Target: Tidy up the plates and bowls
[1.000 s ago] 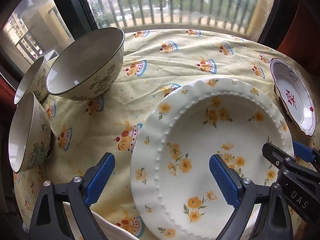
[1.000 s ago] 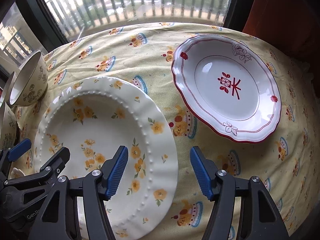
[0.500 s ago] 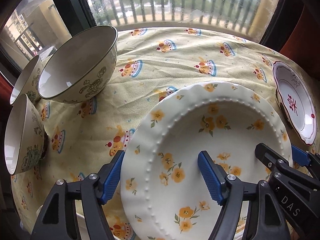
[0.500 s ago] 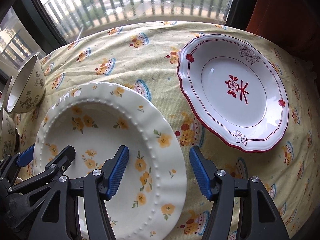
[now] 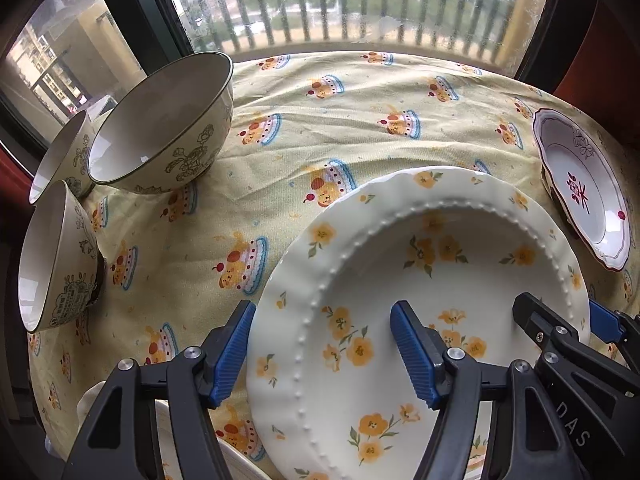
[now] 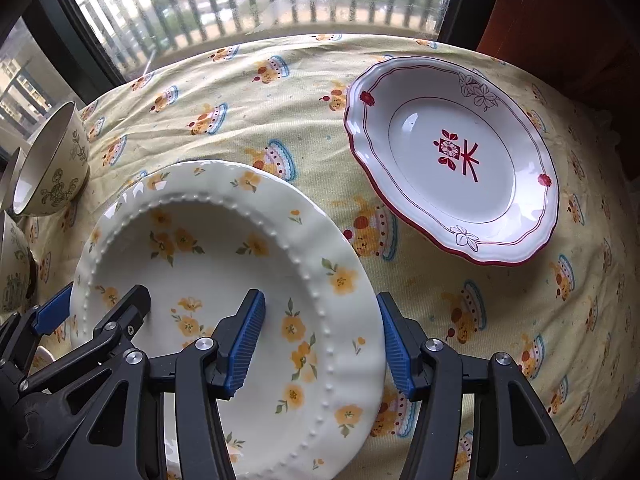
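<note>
the yellow-flowered plate, cream white with a beaded inner ring and a wavy rim, lies on a tablecloth printed with small cakes. both grippers straddle it from opposite sides.

the left gripper points steeply down over the plate's left edge. its jaws are closing, and the plate's rim sits between them: one blue pad just outside the rim, over the cloth, the other above the plate's well. neither pad visibly presses on the plate, so the grip looks not yet made.

the right gripper mirrors this on the plate's right edge. its jaws are also closing with the rim between them, the inner pad over the floral well and the outer pad right beside the rim's outer edge, over the cloth. whether that outer pad touches the rim cannot be told.

each gripper shows at the edge of the other's view, on the far side of the plate.

beyond and to the right of the right gripper, apart from the flowered plate, lies a red-trimmed plate, white with a scalloped red border and a red flower mark at its centre.

ahead and to the left of the left gripper stand three cream bowls with dark floral line drawings: a large bowl nearest the middle of the table, a second bowl just behind it, and a third bowl closer to the gripper.

behind the table, a window shows balcony railings.
</note>
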{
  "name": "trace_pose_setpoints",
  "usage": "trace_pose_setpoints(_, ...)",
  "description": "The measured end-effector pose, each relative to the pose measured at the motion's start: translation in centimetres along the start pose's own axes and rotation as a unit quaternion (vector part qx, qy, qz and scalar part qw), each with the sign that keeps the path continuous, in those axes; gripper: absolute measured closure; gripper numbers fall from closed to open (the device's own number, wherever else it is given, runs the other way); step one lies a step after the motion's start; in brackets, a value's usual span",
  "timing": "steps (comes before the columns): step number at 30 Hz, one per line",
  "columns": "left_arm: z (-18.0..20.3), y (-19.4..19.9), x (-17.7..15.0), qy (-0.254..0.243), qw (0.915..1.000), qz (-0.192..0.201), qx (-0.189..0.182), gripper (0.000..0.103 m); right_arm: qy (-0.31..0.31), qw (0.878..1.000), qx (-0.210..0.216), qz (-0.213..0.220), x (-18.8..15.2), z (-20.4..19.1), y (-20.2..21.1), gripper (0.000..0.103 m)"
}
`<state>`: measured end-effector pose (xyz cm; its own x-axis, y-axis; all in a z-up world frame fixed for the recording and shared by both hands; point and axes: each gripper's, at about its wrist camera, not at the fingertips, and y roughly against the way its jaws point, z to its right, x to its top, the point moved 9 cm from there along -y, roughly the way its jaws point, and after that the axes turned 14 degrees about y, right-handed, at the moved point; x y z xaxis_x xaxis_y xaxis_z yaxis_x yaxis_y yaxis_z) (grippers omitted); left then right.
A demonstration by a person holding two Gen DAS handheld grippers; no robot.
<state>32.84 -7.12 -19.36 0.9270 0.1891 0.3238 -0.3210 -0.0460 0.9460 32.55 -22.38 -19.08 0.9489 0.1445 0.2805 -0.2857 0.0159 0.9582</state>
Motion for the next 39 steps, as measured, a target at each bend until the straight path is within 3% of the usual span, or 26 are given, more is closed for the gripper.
trace_pose_setpoints(4, 0.1, 0.7, -0.6, 0.005, 0.9999, -0.008, -0.012, 0.033, -0.006, 1.000, -0.011, 0.001, -0.8, 0.3, 1.0, 0.042)
trace_pose_setpoints(19, -1.5, 5.6, -1.5, 0.001, 0.9990, 0.036, -0.028, 0.034, -0.024, 0.999, -0.023, 0.031, -2.7, -1.0, 6.1, 0.042)
trace_pose_setpoints(39, -8.4, 8.9, -6.0, 0.046, 0.9974, 0.035, -0.043, 0.034, 0.005, 0.999, -0.030, 0.043, -6.6, -6.9, 10.2, 0.042)
